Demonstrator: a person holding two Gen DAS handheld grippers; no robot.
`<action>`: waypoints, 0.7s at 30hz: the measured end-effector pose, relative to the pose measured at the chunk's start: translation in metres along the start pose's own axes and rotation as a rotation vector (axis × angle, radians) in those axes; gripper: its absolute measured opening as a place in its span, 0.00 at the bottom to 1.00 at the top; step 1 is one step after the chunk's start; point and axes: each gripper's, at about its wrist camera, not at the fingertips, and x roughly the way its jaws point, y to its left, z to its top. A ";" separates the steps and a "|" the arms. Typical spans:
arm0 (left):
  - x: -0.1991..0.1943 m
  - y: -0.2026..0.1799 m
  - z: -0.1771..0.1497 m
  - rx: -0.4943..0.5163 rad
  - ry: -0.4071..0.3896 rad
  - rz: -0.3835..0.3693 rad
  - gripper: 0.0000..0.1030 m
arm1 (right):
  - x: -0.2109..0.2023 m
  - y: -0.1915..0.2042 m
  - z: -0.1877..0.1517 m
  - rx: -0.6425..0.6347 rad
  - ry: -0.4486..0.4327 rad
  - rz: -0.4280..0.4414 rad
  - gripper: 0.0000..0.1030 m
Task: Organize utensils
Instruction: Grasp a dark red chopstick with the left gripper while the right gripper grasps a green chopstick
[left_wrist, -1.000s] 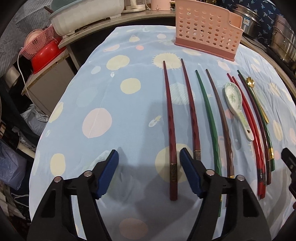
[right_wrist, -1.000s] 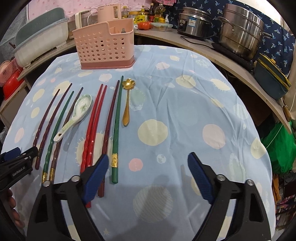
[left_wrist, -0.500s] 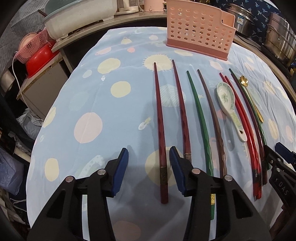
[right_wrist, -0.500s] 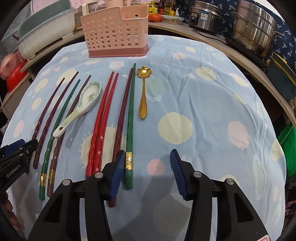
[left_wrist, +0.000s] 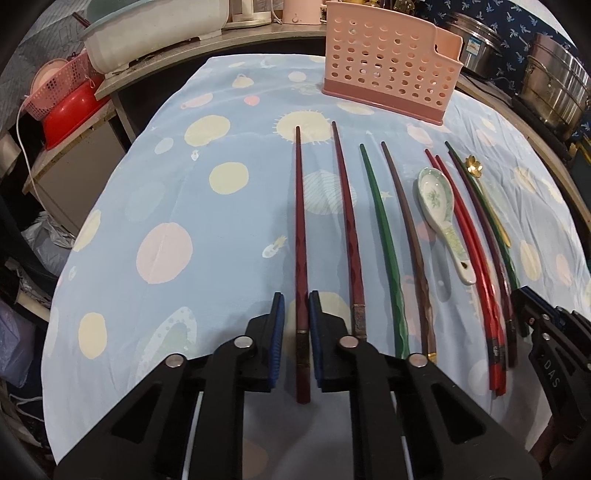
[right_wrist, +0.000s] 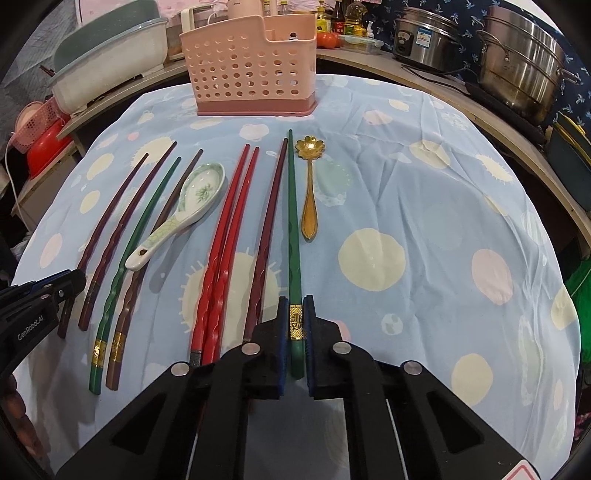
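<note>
**Both grippers closing on their first chopsticks; nothing in the caddy yet**

The sorting has barely begun, as far as the views show. The pink perforated plastic caddy stands at the far end of the blue spotted tablecloth; what shows of its inside holds no utensil. All the chopsticks, the white ceramic soup spoon with green flowers and the gold flower-bowled metal spoon lie in a row on the cloth.

The left gripper is closing its jaws around the handle end of the outermost dark-red wooden chopstick, which lies between the blue pads. The right gripper is closing likewise on the green chopstick with a gold band, pinching at the band. Both chopsticks rest flat, unlifted.
</note>
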 end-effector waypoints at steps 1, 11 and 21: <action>-0.001 0.000 0.000 -0.001 0.001 -0.006 0.09 | -0.001 0.000 -0.001 0.002 0.004 0.006 0.07; -0.015 0.007 -0.013 -0.030 0.016 -0.052 0.08 | -0.016 -0.006 -0.010 0.014 -0.013 0.021 0.07; -0.028 0.011 -0.030 -0.036 0.005 -0.050 0.40 | -0.026 -0.009 -0.021 0.025 -0.008 0.035 0.07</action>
